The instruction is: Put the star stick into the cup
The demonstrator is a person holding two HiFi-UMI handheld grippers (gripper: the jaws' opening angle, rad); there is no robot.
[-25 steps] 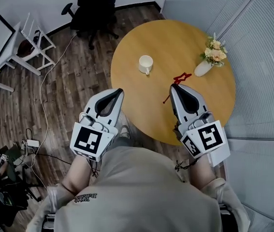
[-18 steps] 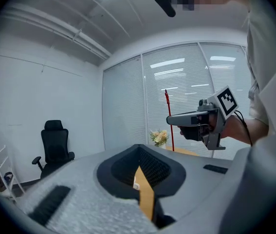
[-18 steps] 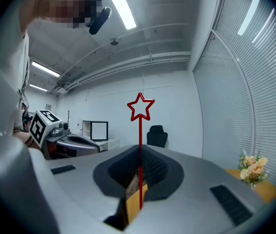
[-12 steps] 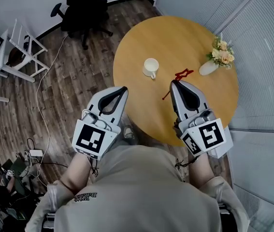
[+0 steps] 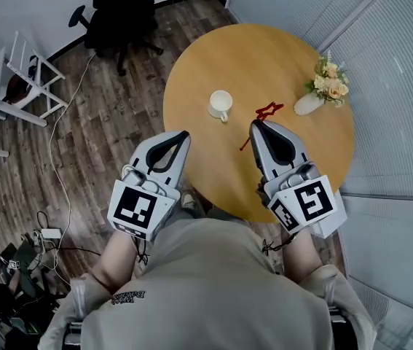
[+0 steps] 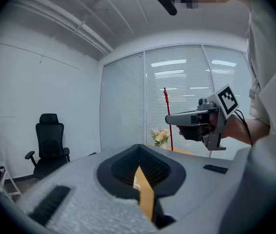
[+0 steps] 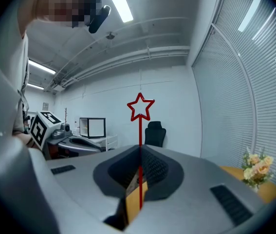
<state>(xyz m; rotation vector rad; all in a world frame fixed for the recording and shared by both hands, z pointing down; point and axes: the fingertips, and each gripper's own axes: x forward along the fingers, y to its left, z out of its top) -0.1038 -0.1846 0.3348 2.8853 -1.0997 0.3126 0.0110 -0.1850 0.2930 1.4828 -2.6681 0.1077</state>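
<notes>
Gripping the star stick (image 7: 140, 130) by its thin red shaft, the right gripper (image 5: 254, 125) has its jaws clamped tight on it, with the shaft running straight up out of the fingertips in the right gripper view and the open red star standing well above them. From the head view the star end lies over the round wooden table (image 5: 279, 53), past the gripper's tip, while the short lower end of the shaft sticks out on the near side of the jaws. The white cup (image 5: 220, 103) stands upright on the table, off to the left of the star and clear of it, its handle turned toward the person. A small white vase of flowers (image 5: 323, 84) sits near the table's right edge, beyond the star. The left gripper (image 5: 183, 135) hangs at the table's near left rim with its jaws pressed together and nothing between them; only a sliver of tabletop shows through its hollow. A black office chair (image 5: 116, 12) stands on the wood floor beyond the table
</notes>
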